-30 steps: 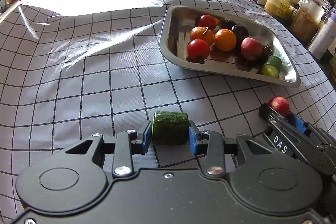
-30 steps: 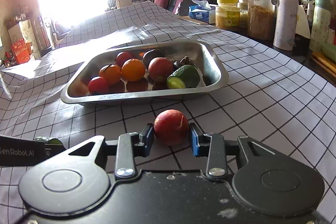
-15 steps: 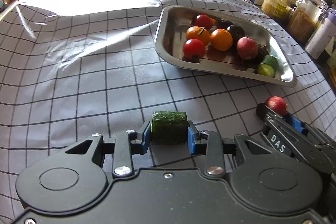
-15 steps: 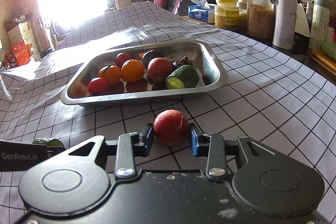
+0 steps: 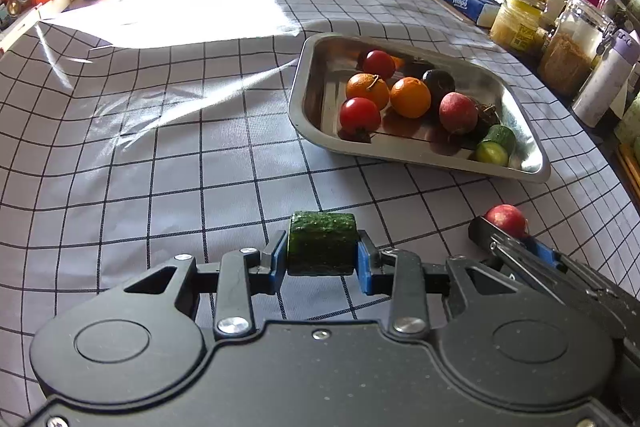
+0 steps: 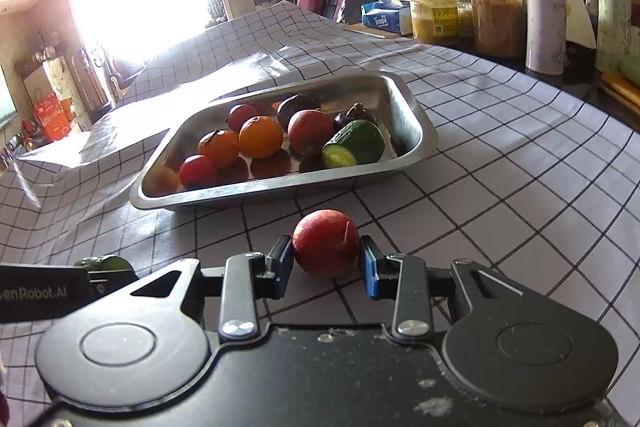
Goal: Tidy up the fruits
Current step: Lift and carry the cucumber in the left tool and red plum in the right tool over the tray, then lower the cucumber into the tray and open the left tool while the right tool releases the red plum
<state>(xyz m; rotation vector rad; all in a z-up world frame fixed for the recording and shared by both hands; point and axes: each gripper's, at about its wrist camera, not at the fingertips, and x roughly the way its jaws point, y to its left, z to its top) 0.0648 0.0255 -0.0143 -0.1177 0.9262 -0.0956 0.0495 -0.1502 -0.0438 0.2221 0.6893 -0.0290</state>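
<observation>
— Left gripper (image 5: 322,261): jaws clamped on the cucumber chunk (image 5: 321,242), low over the checked table (image 5: 160,167). Right gripper (image 6: 325,269): jaws pinching the red fruit (image 6: 325,243), just short of the steel tray (image 6: 416,143).

— Risks?

— Round, smooth fruit — could squirt out of the pads. Crowded tray; a drop could knock the oranges (image 6: 260,137) rolling.

— Hidden?

— Undersides of both pieces. Dark items behind the fruit, hard to name. Window glare.

"Tempo" on blue tissue box (image 5: 464,1). "enRobot.AI", first letter cut off, on black left gripper body (image 6: 40,293).
</observation>
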